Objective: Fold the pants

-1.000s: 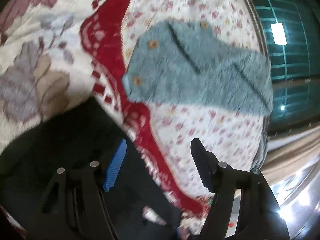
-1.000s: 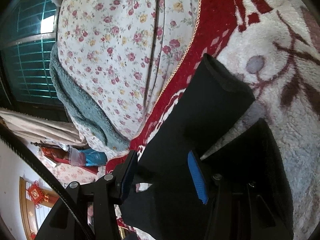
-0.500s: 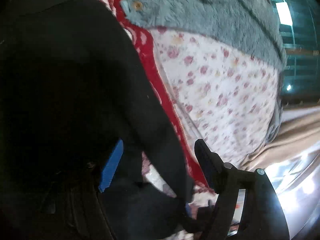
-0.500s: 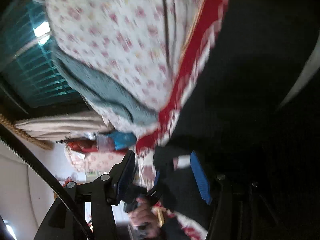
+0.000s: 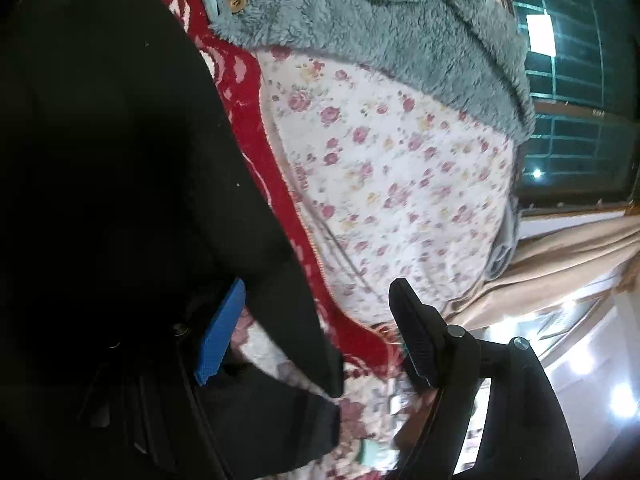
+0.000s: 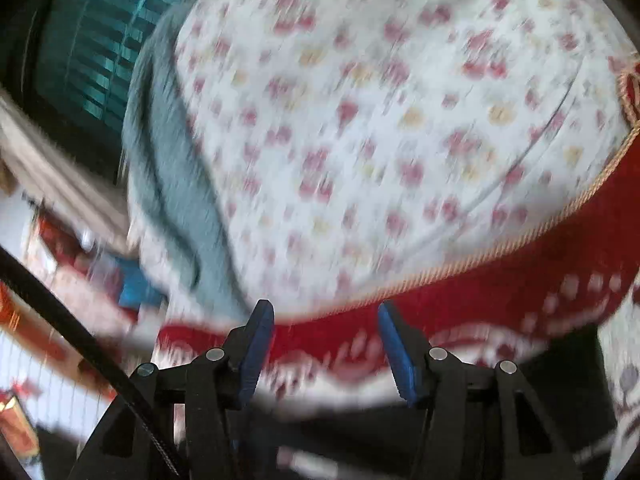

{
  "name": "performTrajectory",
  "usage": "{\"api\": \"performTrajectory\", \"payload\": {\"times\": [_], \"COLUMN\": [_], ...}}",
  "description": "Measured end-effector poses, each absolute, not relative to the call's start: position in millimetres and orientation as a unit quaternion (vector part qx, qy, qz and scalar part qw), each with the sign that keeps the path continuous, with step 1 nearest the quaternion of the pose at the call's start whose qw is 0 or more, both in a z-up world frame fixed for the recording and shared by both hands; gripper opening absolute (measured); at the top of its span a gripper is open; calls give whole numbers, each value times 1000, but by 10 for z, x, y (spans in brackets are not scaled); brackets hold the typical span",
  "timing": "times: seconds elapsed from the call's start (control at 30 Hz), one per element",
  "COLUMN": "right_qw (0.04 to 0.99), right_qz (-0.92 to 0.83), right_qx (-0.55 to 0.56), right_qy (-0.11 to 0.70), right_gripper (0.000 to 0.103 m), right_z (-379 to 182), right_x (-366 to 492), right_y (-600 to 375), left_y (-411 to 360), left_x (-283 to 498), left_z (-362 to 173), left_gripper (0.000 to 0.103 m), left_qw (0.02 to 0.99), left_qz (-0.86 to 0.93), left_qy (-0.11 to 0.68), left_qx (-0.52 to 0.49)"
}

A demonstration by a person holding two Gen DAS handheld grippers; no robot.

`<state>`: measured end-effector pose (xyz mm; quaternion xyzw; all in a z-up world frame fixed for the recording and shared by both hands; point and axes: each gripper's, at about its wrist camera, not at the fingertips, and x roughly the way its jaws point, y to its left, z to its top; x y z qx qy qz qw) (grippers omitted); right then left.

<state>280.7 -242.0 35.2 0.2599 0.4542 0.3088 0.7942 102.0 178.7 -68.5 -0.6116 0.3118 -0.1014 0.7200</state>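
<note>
On a bed covered by a red-bordered blanket (image 5: 280, 208) and a white floral quilt (image 5: 400, 184), a pair of black pants (image 5: 120, 160) fills the left half of the left wrist view. It lies in a dark heap over the blanket, with one edge running diagonally down toward the bottom centre. How neatly it is laid cannot be told, since the cloth reads as nearly solid black.

Moving right, the left gripper (image 5: 316, 332) stands wide apart, its blue pad close against the pants' edge and its black pad over the bed's edge. A strip of black cloth crosses the gap, but neither pad presses on it. Further right, a teal fleece garment (image 5: 380, 28) with a wooden button rests on the quilt, apart from the pants. Beyond it are a window and a tan curtain.

Seen from the right wrist, the picture is smeared by motion. The right gripper (image 6: 326, 344) has nothing between its blue pads, and its jaws are narrowing slightly. Black cloth shows only along the bottom edge, beneath the fingers.

Judging by both grippers being empty, one fold seems just laid down. Whether further folds remain cannot be confirmed.
</note>
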Motion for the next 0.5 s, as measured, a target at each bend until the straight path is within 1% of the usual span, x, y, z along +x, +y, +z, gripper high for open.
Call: {"api": "performTrajectory", "payload": {"times": [0.07, 0.17, 0.2, 0.27, 0.3, 0.33, 0.37, 0.43, 0.47, 0.5], "right_qw": [749, 724, 725, 763, 771, 775, 788, 831, 857, 869], "right_qz": [356, 392, 393, 326, 303, 282, 250, 224, 217, 211], "right_qx": [227, 133, 91, -19, -48, -71, -94, -77, -31, 1], "right_qy": [510, 552, 558, 557, 558, 561, 554, 504, 467, 447], "right_gripper": [52, 52, 52, 52, 52, 50, 41, 38, 39, 42], "right_z": [148, -234, -362, -623, -734, -808, -743, -392, -122, 44], "right_x": [2494, 2066, 1988, 1915, 1940, 2017, 2140, 2351, 2459, 2508], "right_y": [-2211, -1863, -1755, -1553, -1498, -1438, -1372, -1382, -1499, -1610], "left_y": [1799, 1820, 1819, 1816, 1806, 1796, 1778, 1745, 1740, 1745], "left_x": [1032, 1039, 1042, 1047, 1059, 1067, 1083, 1106, 1109, 1106], "left_z": [-710, -773, -792, -799, -788, -783, -777, -772, -772, -778], "left_gripper": [74, 74, 74, 74, 74, 75, 75, 75, 75, 75], "left_qw": [708, 690, 685, 684, 687, 690, 693, 695, 696, 695], "left_qz": [-111, -115, -116, -116, -114, -115, -116, -120, -121, -120], "left_qy": [310, 316, 319, 321, 323, 325, 328, 335, 336, 336], "left_qx": [-625, -642, -645, -645, -640, -637, -632, -624, -623, -624]}}
